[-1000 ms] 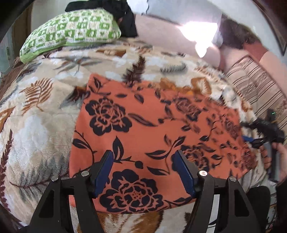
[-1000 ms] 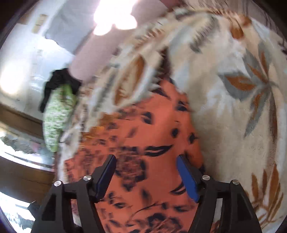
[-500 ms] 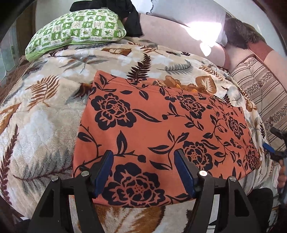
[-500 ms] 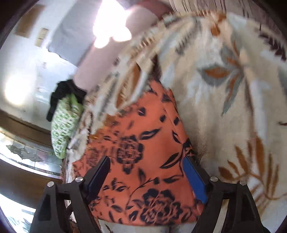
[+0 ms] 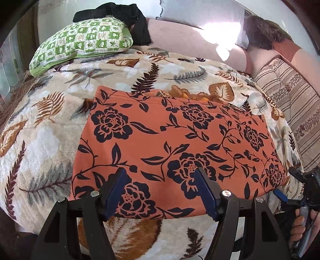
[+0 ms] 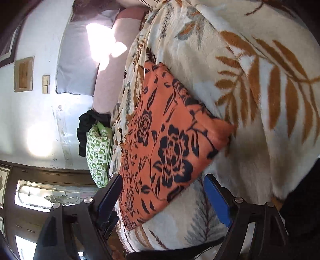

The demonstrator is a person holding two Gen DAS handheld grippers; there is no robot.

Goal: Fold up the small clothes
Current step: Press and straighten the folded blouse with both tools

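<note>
Orange floral garment [image 5: 176, 144]: I see it lying flat and spread out on the bed's leaf-print blanket [image 5: 40, 144], its near hem close to the blanket's front edge, black roses and vines printed all over it.
Bunched edge: along the garment's far hem an orange-brown gathered bit [image 5: 180, 92] pokes out; I cannot tell what part it is.
Green checked pillow [image 5: 84, 40]: far left at the head of the bed, well apart from the garment.
Black cloth [image 5: 128, 14]: draped over the back of that pillow, against the wall.
Left gripper [image 5: 163, 192]: I have it hovering over the garment's near hem, pointing steeply down. Its blue fingers [image 5: 115, 193] stand well apart with only the flat cloth beneath them, nothing pinched.
Pale cushions [image 5: 200, 24]: behind the blanket, middle to right, with a bright patch of light on them.
Striped cushion [image 5: 290, 112]: along the right side of the bed.
Right gripper [image 6: 164, 197]: at the garment's right corner, off the bed's edge; from the left wrist view I see a hand [image 5: 302, 226] around its handle. Its fingers [image 6: 217, 202] have just been opening and now stand wide, the garment's corner [image 6: 224, 132] ahead of them, not pressed by either pad.
</note>
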